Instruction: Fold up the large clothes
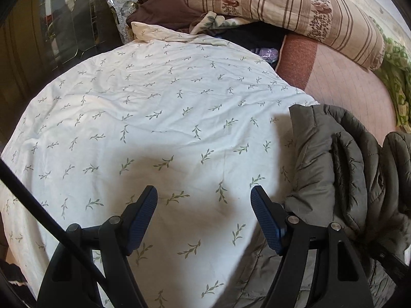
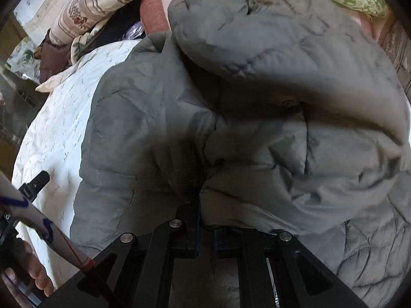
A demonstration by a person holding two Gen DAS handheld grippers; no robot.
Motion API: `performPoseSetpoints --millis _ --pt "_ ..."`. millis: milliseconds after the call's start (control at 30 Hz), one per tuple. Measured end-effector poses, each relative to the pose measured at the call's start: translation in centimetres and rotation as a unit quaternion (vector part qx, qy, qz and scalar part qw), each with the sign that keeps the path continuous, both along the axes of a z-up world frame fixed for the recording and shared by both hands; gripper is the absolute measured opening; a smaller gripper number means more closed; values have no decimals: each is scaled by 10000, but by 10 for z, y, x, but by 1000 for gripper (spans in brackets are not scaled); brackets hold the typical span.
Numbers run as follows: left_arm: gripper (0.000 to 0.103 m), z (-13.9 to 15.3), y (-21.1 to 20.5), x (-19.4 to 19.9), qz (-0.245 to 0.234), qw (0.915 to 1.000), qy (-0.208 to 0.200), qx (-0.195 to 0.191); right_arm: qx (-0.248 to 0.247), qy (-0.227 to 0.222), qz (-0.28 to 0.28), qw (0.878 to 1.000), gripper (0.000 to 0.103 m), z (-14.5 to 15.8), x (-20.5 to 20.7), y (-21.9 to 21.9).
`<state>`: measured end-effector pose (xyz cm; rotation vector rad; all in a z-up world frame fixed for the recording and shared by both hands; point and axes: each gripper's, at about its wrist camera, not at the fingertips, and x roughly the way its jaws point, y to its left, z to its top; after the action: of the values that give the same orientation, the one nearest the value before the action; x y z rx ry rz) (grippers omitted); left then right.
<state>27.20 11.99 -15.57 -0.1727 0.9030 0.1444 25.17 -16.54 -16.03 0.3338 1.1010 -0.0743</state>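
On leaf-print duvet [image 1: 154, 107], grey jacket [image 2: 231, 102], striped pillow [image 1: 282, 2]

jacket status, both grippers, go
Left gripper open over leaf-print sheet. Right gripper shut on grey puffer jacket, bunched. Nothing in the way.

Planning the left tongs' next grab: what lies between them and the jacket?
Only bare leaf-print sheet, seen in the left wrist view. The open left tongs hover over it, with the jacket just to their right.
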Motion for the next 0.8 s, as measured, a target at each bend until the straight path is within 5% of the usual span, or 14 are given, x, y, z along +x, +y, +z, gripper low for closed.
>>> performPoseSetpoints --millis 67,133,167,333,467,567,700,800 --pt "74 0 -2 0 -32 10000 5 -2 -46 -168 195 9997 24 21 -15 1" --pt "74 0 -3 -1 -72 10000 18 -17 -184 -215 306 9991 71 37 -32 1" --pt "74 0 -4 -2 -92 9999 18 -35 -244 -290 321 9988 75 46 -43 1" --pt "74 7 -5 -8 -100 9999 -130 -28 -194 -339 483 9981 75 74 -72 -2" --pt "74 7 -5 -8 -104 9998 -115 -79 -1276 -1151 -80 9851 75 118 -44 -20" --pt "74 6 -7 -7 -128 9999 -81 -51 -1925 -1327 -429 9713 75 124 6 -34" --pt "74 5 -6 -5 -160 9998 -35 -87 -2084 -699 -688 9731 75 82 68 -62" --pt "74 6 -5 -3 -217 9995 24 -217 -1112 285 -524 9920 66 19 64 -69"
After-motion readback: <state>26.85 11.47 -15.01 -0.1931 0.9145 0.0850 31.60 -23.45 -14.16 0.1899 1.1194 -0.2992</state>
